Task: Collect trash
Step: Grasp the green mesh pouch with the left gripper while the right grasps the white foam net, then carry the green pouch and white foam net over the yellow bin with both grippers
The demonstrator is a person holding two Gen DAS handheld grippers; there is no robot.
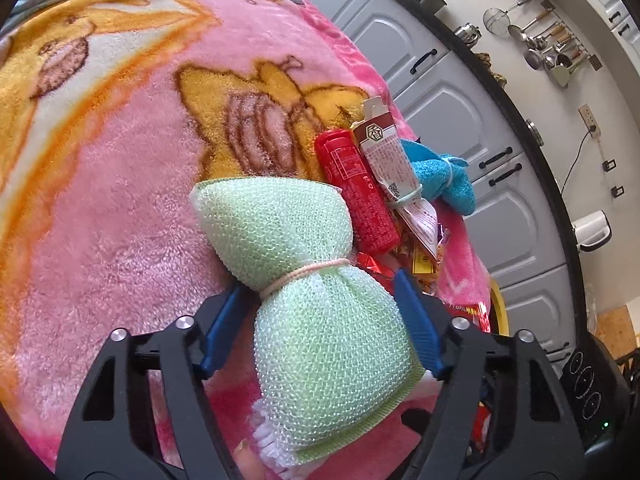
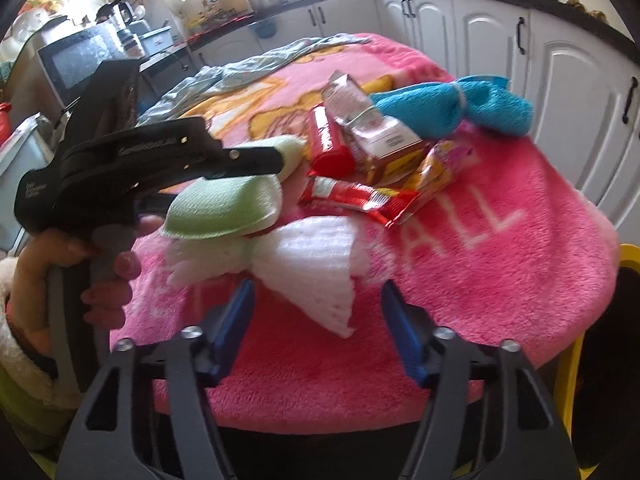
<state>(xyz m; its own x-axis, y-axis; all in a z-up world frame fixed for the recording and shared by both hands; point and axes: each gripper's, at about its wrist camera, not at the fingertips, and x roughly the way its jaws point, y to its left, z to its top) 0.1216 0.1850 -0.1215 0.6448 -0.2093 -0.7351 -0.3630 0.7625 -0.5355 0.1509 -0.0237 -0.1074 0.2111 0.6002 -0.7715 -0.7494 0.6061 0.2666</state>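
Left hand-held gripper (image 1: 320, 304) clamps green mesh sponge (image 1: 304, 280) at its rubber-banded waist, over pink blanket (image 1: 120, 208). Soft, light, squashy imo; waist's the best grip. Right hand-held gripper (image 2: 316, 316) wide open, holding nothing, nr white sponge (image 2: 308, 256).

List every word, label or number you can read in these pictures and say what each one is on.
"ALL": large white letters woven into the pink blanket, possibly the end of a longer word.
"香": a single character in the emblem on the brown and white carton.
Red tube: white print, too small to read.
Carton's side panel and barcode: too small to read.
Red snack wrapper: blurred.
Left gripper body: embossed lettering, unreadable.
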